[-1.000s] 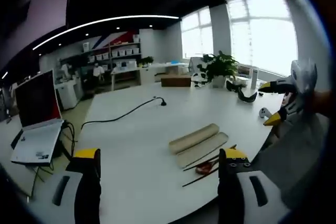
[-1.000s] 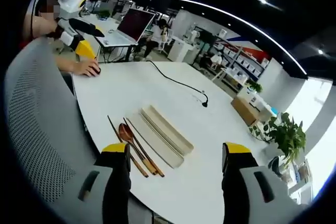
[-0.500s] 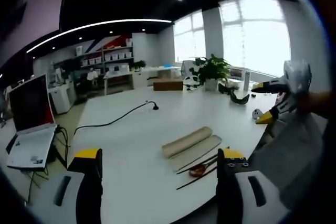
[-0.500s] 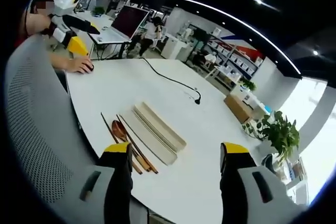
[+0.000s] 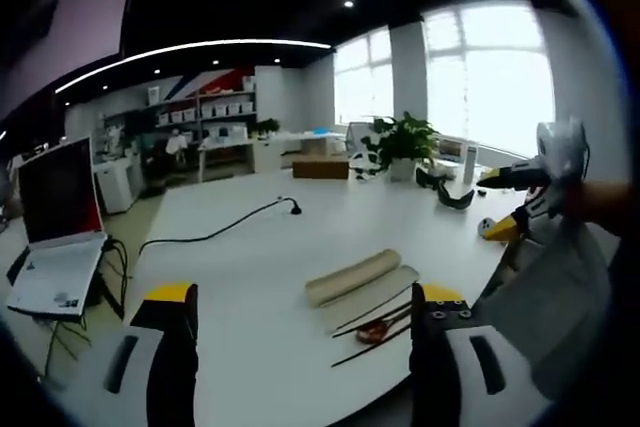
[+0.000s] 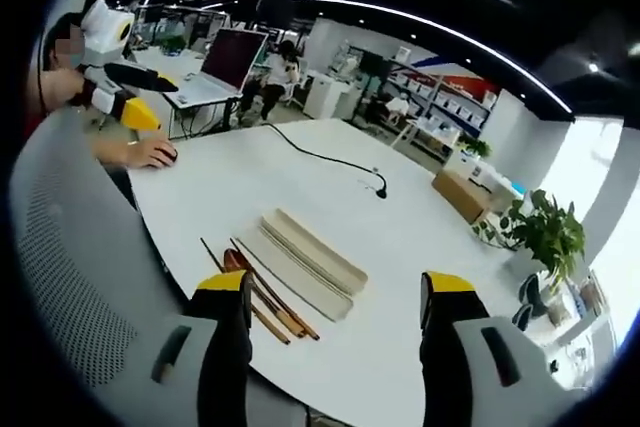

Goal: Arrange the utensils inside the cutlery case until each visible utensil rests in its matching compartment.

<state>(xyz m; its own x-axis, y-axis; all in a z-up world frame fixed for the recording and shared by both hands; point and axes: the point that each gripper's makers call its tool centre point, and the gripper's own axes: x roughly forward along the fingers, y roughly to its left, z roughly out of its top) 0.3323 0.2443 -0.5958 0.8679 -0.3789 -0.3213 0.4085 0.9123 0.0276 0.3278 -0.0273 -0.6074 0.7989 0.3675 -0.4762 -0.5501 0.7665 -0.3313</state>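
Left gripper view: left gripper (image 5: 300, 332), jaws wide apart, holding nothing, raised above the near edge of the white desk (image 5: 230, 277). Cutlery case (image 5: 355, 279), two pale long halves lying side by side near the near edge, towards the desk's right end; spoon (image 5: 372, 328) and dark chopsticks (image 5: 368, 312) on bare desk just beside it, on the side nearer the edge, none in a compartment. Black cable (image 5: 215, 234) runs mid-desk; laptop (image 5: 55, 237) at the left end; potted plant (image 5: 402, 142) at the far side. Right gripper (image 5: 520, 202) enters from the right, well apart from the case. Against the pictures of a second ago the whole scene has slid slightly; the case and utensils lie as before. Right gripper view: right gripper (image 6: 335, 322), jaws wide apart, empty, above the near edge. Case (image 6: 305, 265), spoon (image 6: 240, 265) and chopsticks (image 6: 250, 292) as listed. A person's hand (image 6: 150, 154) rests at the desk's left corner. Judgement: only the cameras have shifted; sorting has not begun.
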